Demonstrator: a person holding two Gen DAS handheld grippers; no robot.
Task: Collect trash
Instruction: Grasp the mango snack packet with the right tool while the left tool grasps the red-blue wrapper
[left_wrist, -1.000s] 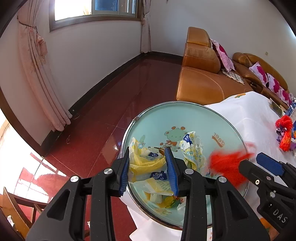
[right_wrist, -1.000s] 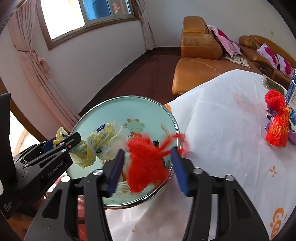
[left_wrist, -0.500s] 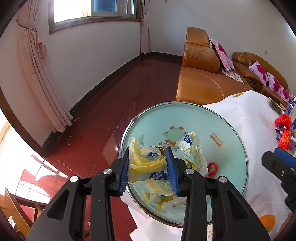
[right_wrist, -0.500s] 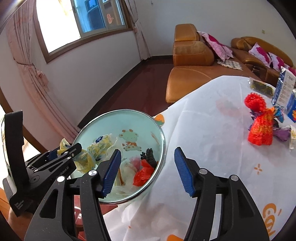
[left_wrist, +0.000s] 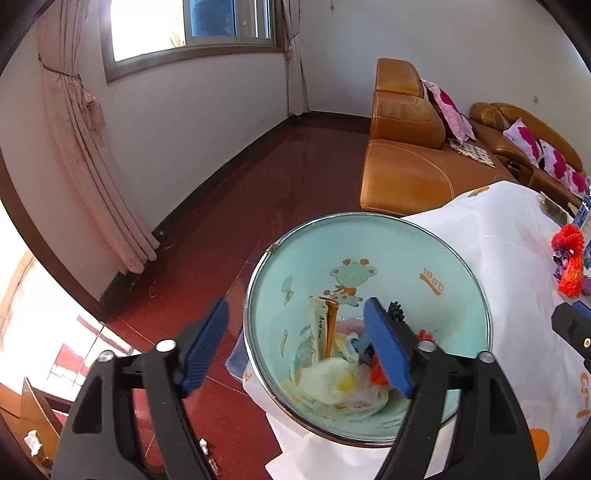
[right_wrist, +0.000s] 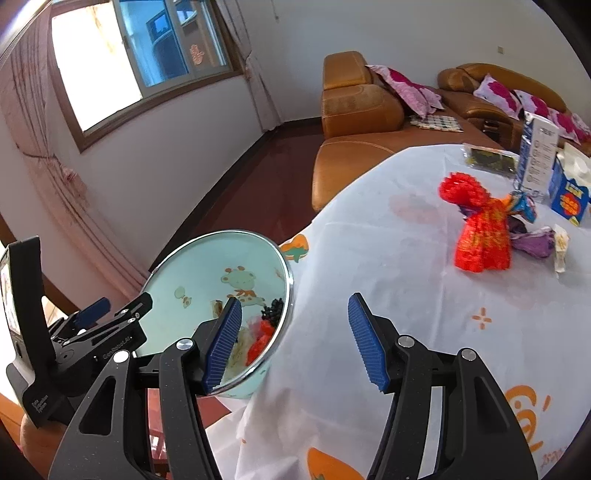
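Left wrist view: left gripper (left_wrist: 295, 347) jaws opening, nothing between, above bin (left_wrist: 476, 280) holding wrappers (left_wrist: 332, 380). Right gripper (right_wrist: 295, 343) wide, empty. Red net (right_wrist: 480, 236) on tablecloth (right_wrist: 369, 258). Risk: springy net slipping, nudging bin at table edge.

The left wrist camera looked steeply down along its claw (left_wrist: 295, 347) into the bin (left_wrist: 369, 236), close over its rim, with the floor and sofa (left_wrist: 402, 173) beyond. The right wrist camera sat farther right, above the desk (right_wrist: 369, 258), facing the same way. Both views shared the bin (right_wrist: 177, 273), sofa (right_wrist: 354, 147) and window wall.
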